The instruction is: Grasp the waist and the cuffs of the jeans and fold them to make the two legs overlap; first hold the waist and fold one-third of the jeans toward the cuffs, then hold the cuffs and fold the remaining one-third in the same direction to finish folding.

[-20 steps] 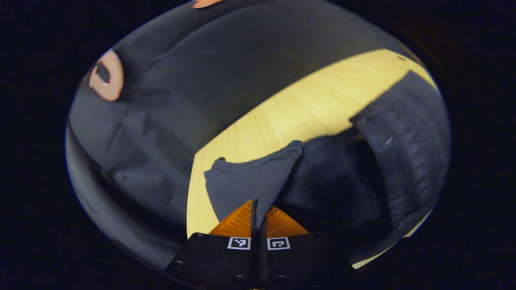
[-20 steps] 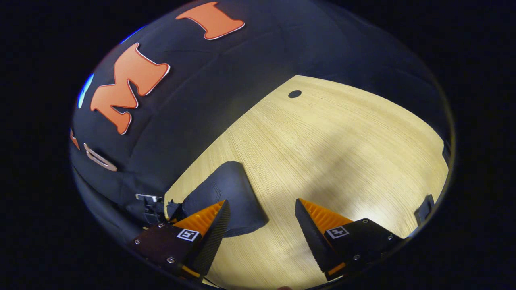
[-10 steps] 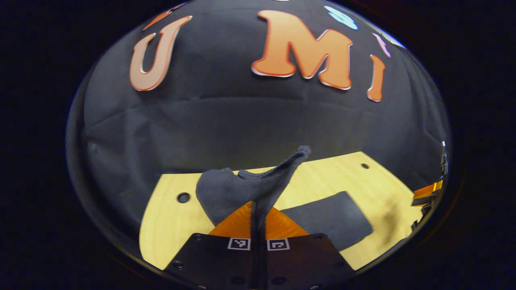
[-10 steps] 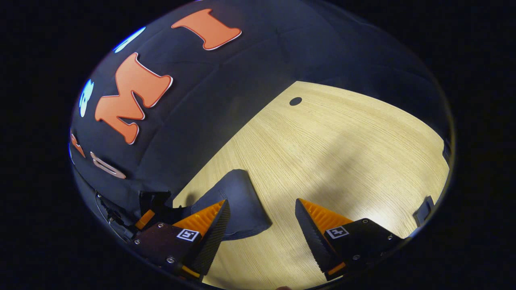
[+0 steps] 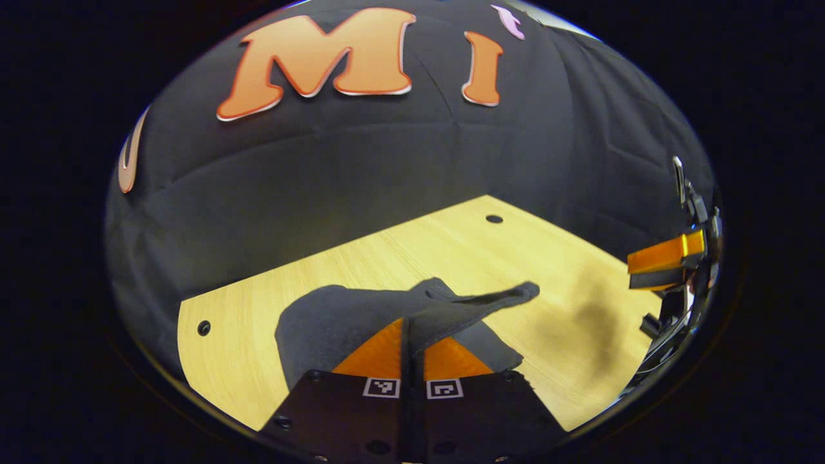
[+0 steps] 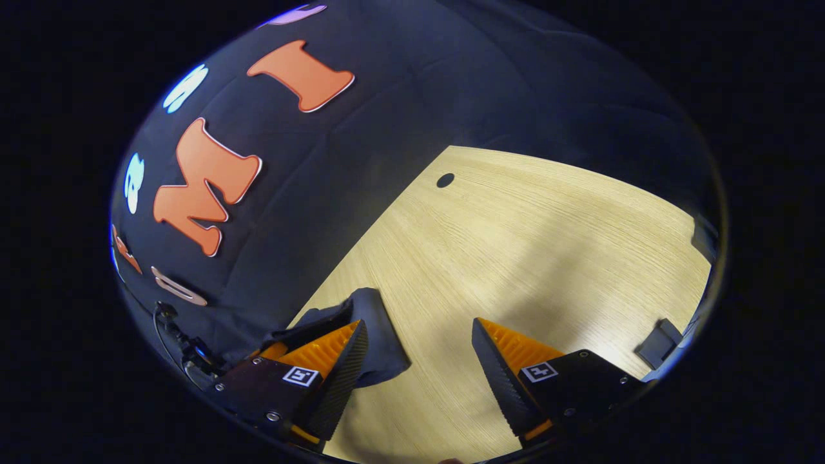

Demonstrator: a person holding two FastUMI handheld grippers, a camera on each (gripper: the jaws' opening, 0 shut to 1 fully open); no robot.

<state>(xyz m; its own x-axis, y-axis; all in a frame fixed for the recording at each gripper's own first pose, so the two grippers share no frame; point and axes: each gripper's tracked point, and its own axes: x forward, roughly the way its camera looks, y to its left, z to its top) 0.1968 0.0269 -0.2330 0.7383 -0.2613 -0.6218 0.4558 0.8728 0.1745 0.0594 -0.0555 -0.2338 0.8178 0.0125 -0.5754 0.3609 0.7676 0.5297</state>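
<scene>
- Left gripper (image 5: 412, 332): dark finger mounts behind ribbed wedge pads, each bearing a square black-and-white marker, screws along the rear.
- Right gripper (image 6: 419, 348): same mounts, markers, screws.

A pale wooden table (image 6: 548, 238) with a small round hole (image 6: 445, 180)

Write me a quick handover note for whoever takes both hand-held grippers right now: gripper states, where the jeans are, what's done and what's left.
Left hand-held gripper: shut on a raised edge of the jeans; whether waist or cuff is unclear.
Right hand-held gripper: open, holding nothing, above the bare wooden table, jeans beside its left finger.
Jeans: a compact dark bundle on the table, its held edge lifted off it.
Done: jeans look partly folded; how many folds I cannot tell.
Left: lay the held edge over the bundle, release, check the legs overlap.
</scene>
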